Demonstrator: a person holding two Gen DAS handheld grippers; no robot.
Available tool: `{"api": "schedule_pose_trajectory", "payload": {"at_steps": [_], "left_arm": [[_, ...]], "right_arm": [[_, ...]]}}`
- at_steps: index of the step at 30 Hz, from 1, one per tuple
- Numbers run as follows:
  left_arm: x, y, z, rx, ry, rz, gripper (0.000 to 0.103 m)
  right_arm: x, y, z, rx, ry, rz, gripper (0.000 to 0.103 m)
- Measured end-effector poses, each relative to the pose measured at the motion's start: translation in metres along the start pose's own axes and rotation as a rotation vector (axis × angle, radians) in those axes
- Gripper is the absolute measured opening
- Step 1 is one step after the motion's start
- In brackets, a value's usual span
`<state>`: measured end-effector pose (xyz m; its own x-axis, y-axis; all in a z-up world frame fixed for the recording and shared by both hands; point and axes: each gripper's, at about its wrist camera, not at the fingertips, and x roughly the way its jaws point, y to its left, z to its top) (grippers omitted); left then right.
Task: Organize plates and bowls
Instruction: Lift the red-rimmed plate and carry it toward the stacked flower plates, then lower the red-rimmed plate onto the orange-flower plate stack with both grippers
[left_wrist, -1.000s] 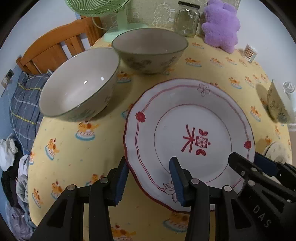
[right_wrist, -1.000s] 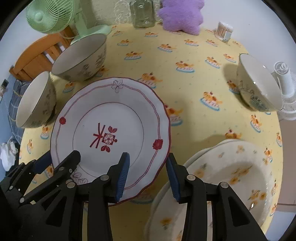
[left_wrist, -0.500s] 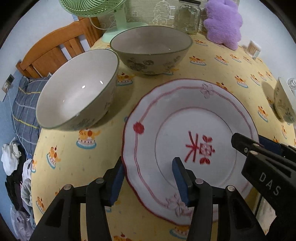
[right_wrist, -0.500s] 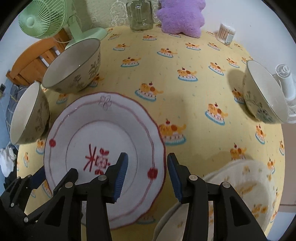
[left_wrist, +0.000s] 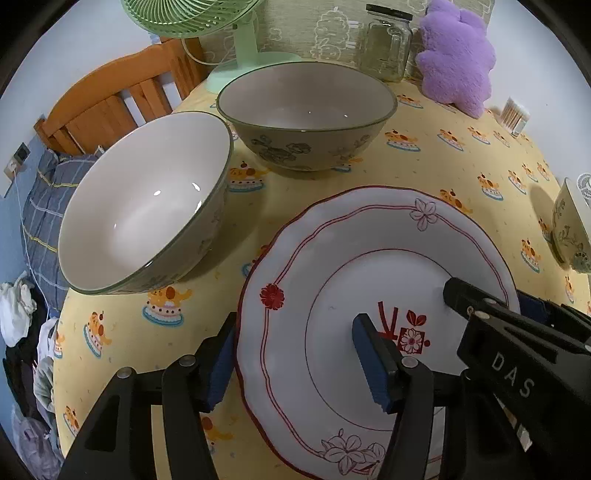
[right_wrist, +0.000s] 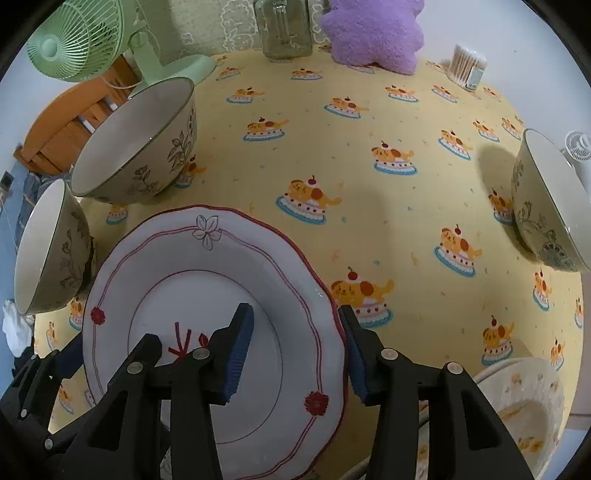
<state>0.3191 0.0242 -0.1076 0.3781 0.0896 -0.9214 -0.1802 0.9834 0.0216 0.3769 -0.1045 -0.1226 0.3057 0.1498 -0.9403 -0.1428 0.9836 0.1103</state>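
Note:
A white scalloped plate (left_wrist: 332, 266) with red trim and a red flower mark lies on the yellow tablecloth (right_wrist: 369, 129). My left gripper (left_wrist: 295, 360) straddles the plate's near left rim. Its jaws are opening, and the pads stand clear of the rim. My right gripper (right_wrist: 295, 350) straddles the plate's (right_wrist: 207, 295) right rim in the same way, its jaws opening too. Two floral bowls (left_wrist: 144, 206) (left_wrist: 306, 110) stand to the left and behind the plate. A third bowl (right_wrist: 546, 206) sits at the far right.
A stack of cream plates (right_wrist: 517, 406) sits at the near right table edge. At the back stand a green fan (right_wrist: 77, 40), a glass jar (left_wrist: 388, 44), a purple plush (right_wrist: 373, 33) and a cotton-swab box (right_wrist: 467, 68). A wooden chair (left_wrist: 110, 103) stands at the left.
The plate has moved left, away from the cream plates and closer to the two bowls. Both grippers' jaws have widened around its rim.

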Motion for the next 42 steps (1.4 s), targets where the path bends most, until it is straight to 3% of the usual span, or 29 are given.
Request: {"api": "schedule_pose_trajectory", "payload": {"at_steps": [12,22,42], "left_arm": [[-0.018,0.018,-0.019,0.011,0.038,-0.013,0.061],[-0.056,0.033,-0.032,0.038,0.012,-0.047,0.061],[-0.111,0.003,-0.064,0.251,-0.055,-0.215,0.061]], "right_arm": [[-0.015,0.015,-0.023,-0.012,0.050,-0.002,0.053],[-0.053,0.030,-0.045,0.012,0.013,-0.002,0.053],[-0.135,0.000,-0.116,0.264,-0.105,-0.134,0.053]]}}
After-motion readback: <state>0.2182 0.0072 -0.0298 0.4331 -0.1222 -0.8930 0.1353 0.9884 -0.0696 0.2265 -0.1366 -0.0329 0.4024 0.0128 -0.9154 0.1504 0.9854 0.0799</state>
